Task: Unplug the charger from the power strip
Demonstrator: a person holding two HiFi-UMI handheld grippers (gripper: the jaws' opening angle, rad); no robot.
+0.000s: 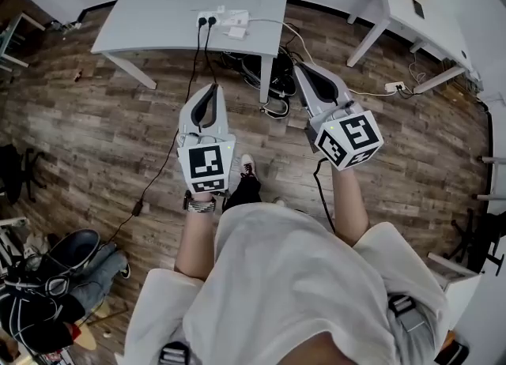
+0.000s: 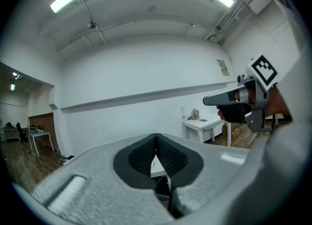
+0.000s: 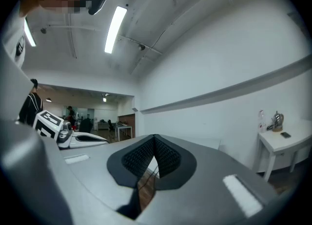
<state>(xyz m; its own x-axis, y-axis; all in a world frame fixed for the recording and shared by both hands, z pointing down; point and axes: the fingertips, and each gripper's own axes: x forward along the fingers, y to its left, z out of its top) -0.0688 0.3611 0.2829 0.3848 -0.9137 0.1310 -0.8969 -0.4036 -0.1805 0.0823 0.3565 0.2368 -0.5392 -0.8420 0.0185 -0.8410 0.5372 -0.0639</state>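
In the head view a white power strip (image 1: 224,17) lies at the near edge of a white table (image 1: 158,8). Two black plugs (image 1: 206,20) sit in its left end, their black cables hanging to the floor. A small white charger block (image 1: 236,32) lies just in front of the strip, with a white cable running right. Both grippers are held level in the air, well short of the table. My left gripper (image 1: 209,87) (image 2: 156,135) is shut and empty. My right gripper (image 1: 299,65) (image 3: 155,136) is also shut, with nothing between its pads.
A tangle of black cables (image 1: 273,79) lies on the wood floor under the table's right leg. A second white table (image 1: 411,8) stands at the back right, with a white floor strip (image 1: 393,86) near it. Bags and shoes (image 1: 47,276) are piled at the lower left.
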